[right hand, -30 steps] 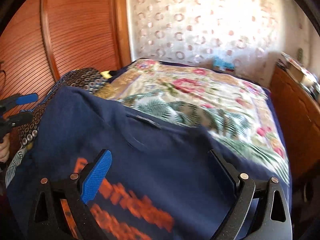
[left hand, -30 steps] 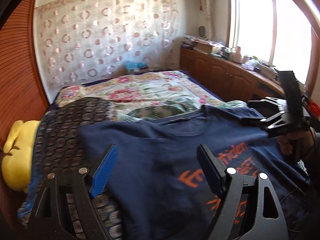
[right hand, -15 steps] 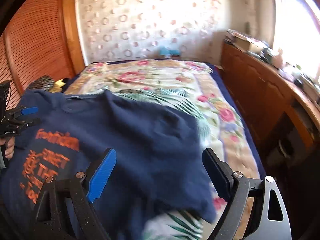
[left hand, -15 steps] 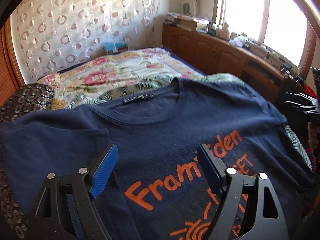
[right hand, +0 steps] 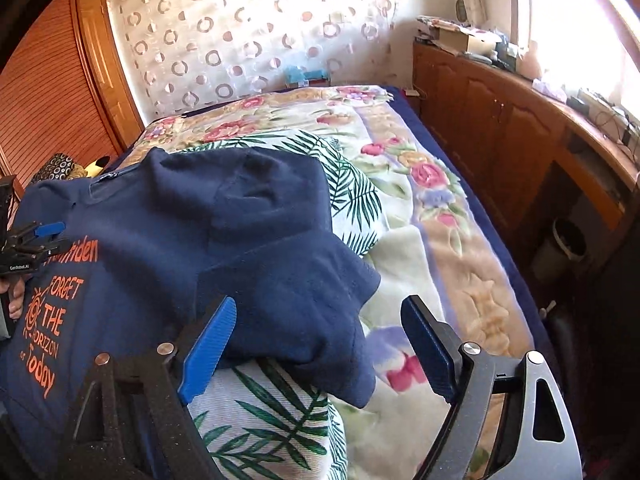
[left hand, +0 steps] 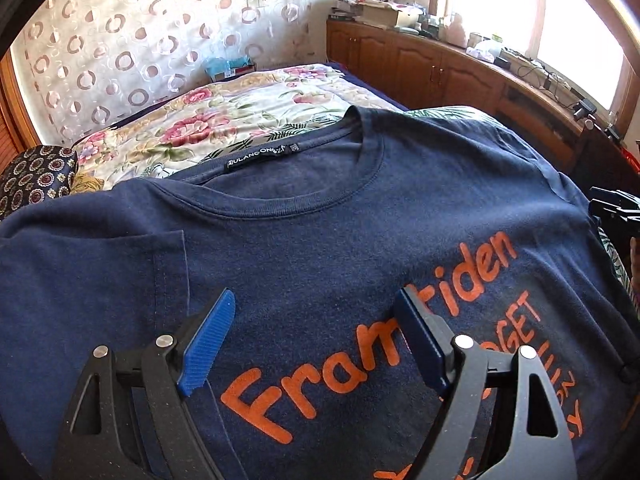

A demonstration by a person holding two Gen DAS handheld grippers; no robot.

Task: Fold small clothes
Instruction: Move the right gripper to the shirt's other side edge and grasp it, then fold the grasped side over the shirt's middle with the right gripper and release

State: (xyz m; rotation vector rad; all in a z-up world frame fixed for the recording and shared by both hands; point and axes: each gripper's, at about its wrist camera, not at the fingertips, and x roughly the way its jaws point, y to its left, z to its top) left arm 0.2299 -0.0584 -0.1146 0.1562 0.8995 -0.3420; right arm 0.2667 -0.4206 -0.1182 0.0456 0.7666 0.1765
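A navy T-shirt [left hand: 320, 240] with orange lettering lies face up across the near end of a bed, over a floral bedspread [left hand: 248, 108] and a palm-leaf cloth [right hand: 352, 200]. In the left wrist view the left gripper [left hand: 316, 336] hangs over the shirt's chest, jaws spread wide, with the word "Fram…iden" showing in the gap between them; the blue pads [left hand: 208, 340] do not pinch the fabric, and whether their tips touch it cannot be told. The collar sits at 12 o'clock from that gripper, the left sleeve at 9 o'clock. In the right wrist view the right gripper [right hand: 320, 344] stands over the shirt's right sleeve [right hand: 304, 300], whose hem droops between the fingers; its jaws have just been closing but remain wide apart and grip nothing. A hand [right hand: 16, 300] holding the left gripper shows at 9 o'clock. Wooden cabinets [right hand: 500, 120] run along the bed at 2 o'clock.
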